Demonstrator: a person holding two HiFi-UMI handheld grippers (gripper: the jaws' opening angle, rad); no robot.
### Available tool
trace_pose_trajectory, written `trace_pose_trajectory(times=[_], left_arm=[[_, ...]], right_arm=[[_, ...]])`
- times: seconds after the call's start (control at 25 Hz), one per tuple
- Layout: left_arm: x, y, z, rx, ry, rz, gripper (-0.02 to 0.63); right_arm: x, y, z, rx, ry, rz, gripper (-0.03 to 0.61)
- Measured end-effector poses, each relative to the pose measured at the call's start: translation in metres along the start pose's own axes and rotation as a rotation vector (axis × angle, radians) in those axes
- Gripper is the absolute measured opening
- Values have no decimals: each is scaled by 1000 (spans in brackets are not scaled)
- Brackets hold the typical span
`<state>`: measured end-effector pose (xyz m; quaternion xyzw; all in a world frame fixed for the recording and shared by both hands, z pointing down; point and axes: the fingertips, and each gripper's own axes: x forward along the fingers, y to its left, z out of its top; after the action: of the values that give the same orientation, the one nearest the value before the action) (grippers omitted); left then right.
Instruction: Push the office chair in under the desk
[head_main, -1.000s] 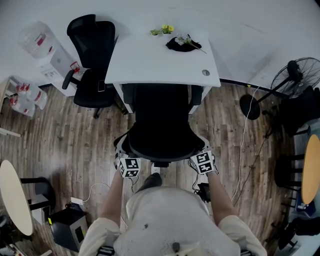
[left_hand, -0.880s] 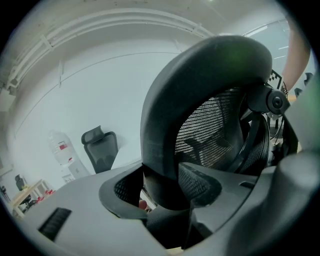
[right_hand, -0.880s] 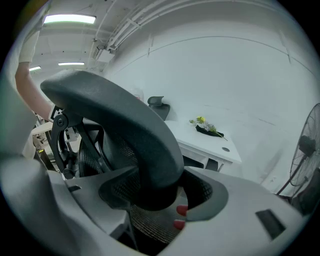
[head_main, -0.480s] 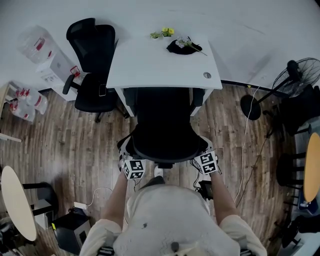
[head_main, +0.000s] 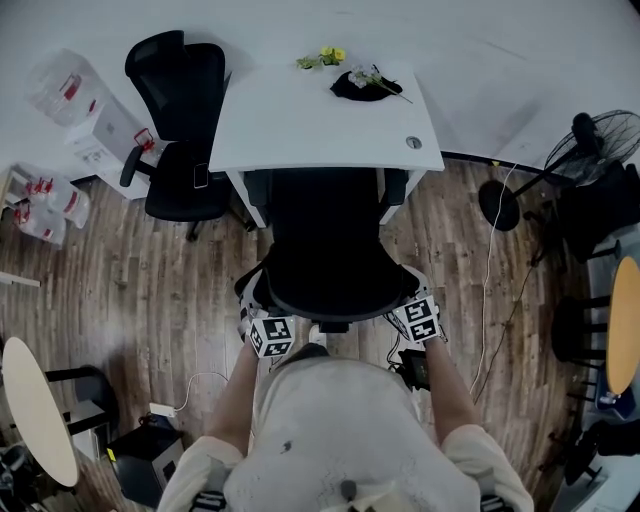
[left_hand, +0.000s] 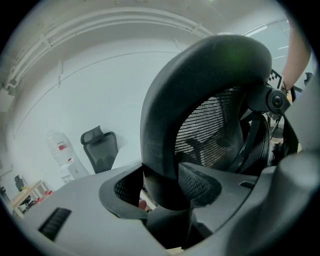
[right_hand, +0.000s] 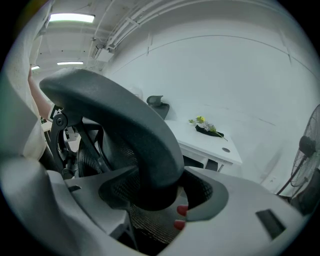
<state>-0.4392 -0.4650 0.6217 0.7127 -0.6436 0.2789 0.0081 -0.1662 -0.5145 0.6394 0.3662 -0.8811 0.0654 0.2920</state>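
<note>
So that the office chair (head_main: 325, 240) rolls in squarely under the desk (head_main: 300, 120), left gripper (left_hand: 162, 190) and right gripper (right_hand: 160, 192) each clamp wide-spread fingers (left_hand: 75, 215) on opposite edges of its backrest (left_hand: 165, 100).

Black office chair (head_main: 325, 250), mesh back, upright. Seat tucked partly under white tabletop (head_main: 300, 120); curved back rim sticking out on near side. Centred between tabletop legs, armrests at its front edge.
</note>
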Motion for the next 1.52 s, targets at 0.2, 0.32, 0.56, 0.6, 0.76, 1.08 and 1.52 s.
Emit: trace_pose_trajectory(times=[0.2,0.32,0.56,0.6,0.76,1.08,1.52], left_arm=[[1,2,-2,-3,8,-6,233],[3,2,0,-2,8,-1,235],[15,9,0,-3,6,1,235],[18,10,1,-4,4,3,235],[36,17,5,-1,1,8,234],[90,41,16,-16,21,3,234],[98,32,16,-4,22,6,235]], right_arm=[[3,3,0,7,13,8,273],[5,-1,1,7,14,13,273],[18,-6,6,10,22,13,273],[21,-8,8,8,21,11,273],[37,-19,14,4,17,7,275],[87,-52,38,-11,17,12,275],[89,-60,33,-52,-1,0,281]])
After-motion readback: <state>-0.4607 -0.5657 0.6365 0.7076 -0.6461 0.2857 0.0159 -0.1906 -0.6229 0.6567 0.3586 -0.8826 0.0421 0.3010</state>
